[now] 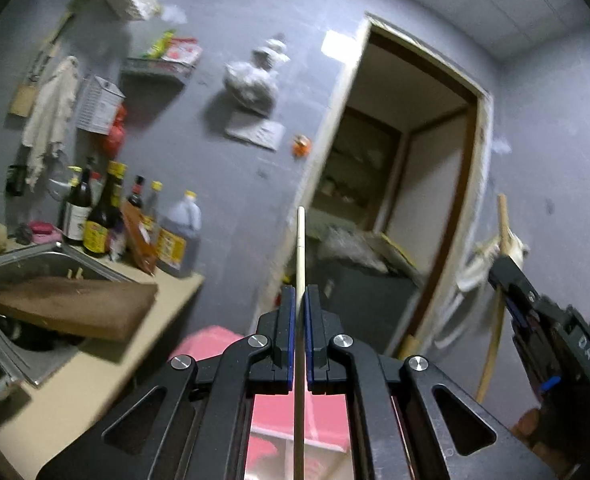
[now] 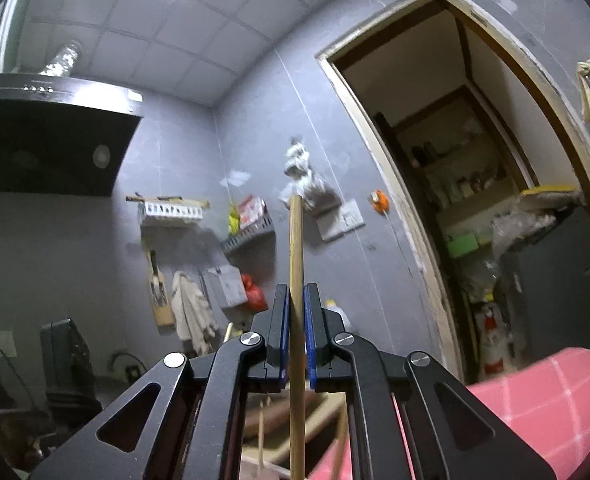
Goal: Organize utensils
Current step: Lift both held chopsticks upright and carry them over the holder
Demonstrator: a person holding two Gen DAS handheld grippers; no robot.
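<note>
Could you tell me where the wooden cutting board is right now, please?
In the left wrist view, the wooden cutting board lies at lower left across the steel sink, below the sauce bottles.

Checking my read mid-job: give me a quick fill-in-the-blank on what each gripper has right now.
The left gripper is shut on a thin pale ____.
The right gripper is shut on a thicker wooden stick pointing ____.
The brown cutting board lies across the ____.

Missing words: chopstick; upward; sink

You are in a home kitchen: a steel sink (image 1: 23, 264), sauce bottles (image 1: 103, 216) on the counter, a range hood (image 2: 51, 144).
</note>
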